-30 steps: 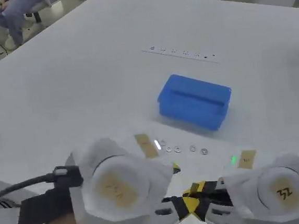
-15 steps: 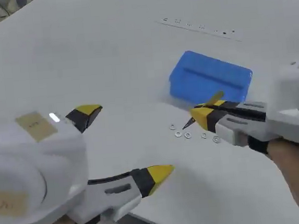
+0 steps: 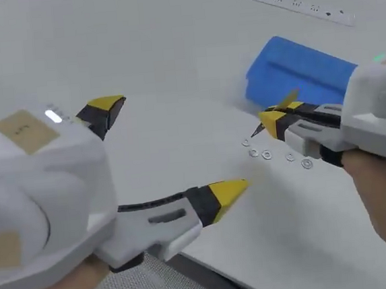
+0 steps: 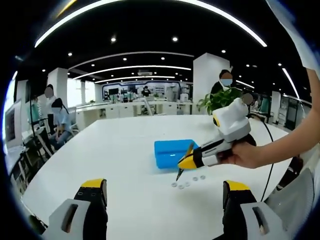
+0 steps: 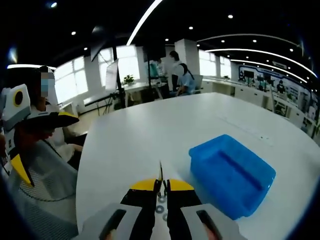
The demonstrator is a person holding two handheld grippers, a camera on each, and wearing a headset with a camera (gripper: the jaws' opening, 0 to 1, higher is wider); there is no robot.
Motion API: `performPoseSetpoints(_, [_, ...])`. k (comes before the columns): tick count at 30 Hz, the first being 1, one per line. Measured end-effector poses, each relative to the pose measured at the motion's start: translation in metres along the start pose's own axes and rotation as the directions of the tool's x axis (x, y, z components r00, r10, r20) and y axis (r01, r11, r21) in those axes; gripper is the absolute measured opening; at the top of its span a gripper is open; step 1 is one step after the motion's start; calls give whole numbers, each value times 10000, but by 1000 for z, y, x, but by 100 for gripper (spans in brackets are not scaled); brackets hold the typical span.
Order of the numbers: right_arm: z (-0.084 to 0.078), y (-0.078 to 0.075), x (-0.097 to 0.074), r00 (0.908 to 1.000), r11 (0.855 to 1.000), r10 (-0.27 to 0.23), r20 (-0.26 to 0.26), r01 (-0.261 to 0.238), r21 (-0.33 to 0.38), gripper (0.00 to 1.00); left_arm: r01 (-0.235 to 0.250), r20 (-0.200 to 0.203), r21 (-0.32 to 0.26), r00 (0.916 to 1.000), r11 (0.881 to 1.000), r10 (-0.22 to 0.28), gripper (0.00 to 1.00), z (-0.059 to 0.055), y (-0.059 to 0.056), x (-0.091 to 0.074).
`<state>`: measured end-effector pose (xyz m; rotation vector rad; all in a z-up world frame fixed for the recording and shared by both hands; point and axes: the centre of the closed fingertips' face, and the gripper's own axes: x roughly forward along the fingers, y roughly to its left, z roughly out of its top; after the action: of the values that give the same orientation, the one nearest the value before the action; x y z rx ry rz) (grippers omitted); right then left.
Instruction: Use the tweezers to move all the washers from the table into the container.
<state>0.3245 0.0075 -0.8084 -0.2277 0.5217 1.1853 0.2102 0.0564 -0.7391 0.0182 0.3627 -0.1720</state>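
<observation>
In the head view, five small silver washers [image 3: 267, 155] are seen in a loose row on the white table [image 3: 157, 46], near the blue container [image 3: 301, 71] but apart from it. The right gripper [image 3: 272, 120] is clamped on the tweezers [image 3: 259, 130], whose dark tip is held close by the leftmost washer; whether they touch cannot be told. The left gripper [image 3: 166, 150] is held with its jaws spread wide, nothing between them.

In the left gripper view, the tweezers [image 4: 180, 170] are shown from the front, slanting down toward the washers [image 4: 188, 183].

In the right gripper view, the jaws are seen pressed together on the tweezers [image 5: 160, 172], washers [image 5: 161, 200] are glimpsed in the slit below, and the container's [image 5: 232, 172] open hollow is shown.
</observation>
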Motion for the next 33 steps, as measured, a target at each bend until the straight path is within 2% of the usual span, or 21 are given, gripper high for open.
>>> performPoseSetpoints(3, [-2,-1,4,9999,9998,-120,-112,118,-169,3,-11,-126,-35,9999,10000,11,99,-4,1,1])
performPoseSetpoints(10, [-8,-6,10,9992,9997,-169,-372,176,191,4,134,-473,64,9988,9999,-131,99,-11,0,2])
performPoseSetpoints(12, [-9,-5,11,9991,9995,-145,-387,156,290,4,213,-560,220,9982,9995,-200,99,-12,0,2])
performPoseSetpoints(15, [-7,-4,13,9992,9995,-155,-382,166,285,4,288,-759,818,9969,9962,-226,99,-14,6,3])
performPoseSetpoints(18, [-7,-3,12,9985,9997,-163,-517,174,195,4,357,-844,1029,9961,9940,-270,99,-17,11,4])
performPoseSetpoints(22, [-8,4,12,9984,9999,-124,-557,126,37,4,562,-930,1206,9946,9911,-451,99,-21,7,8])
performPoseSetpoints(24, [-9,2,12,9976,9995,-278,-640,269,-149,3,678,-1001,1253,9934,9898,-554,99,-25,3,10])
performPoseSetpoints(26, [-9,0,12,9972,9992,-361,-659,349,-200,4,649,-1013,1912,9938,9794,-461,99,-26,0,10])
performPoseSetpoints(27, [-9,-1,12,9971,9990,-393,-648,377,-247,4,746,-1053,1924,9929,9785,-550,99,-27,-3,10])
performPoseSetpoints(28, [-9,-2,12,9972,9990,-391,-644,376,-243,4,884,-1295,1889,9895,9780,-644,99,-31,-5,11])
performPoseSetpoints(30, [-8,-1,13,9969,9988,-427,-662,410,-275,4,848,-1405,1898,9884,9782,-584,99,-33,-2,11])
performPoseSetpoints(33, [-7,-4,12,9965,9980,-524,-658,499,-396,4,781,-1282,1731,9902,9818,-562,99,-30,0,11])
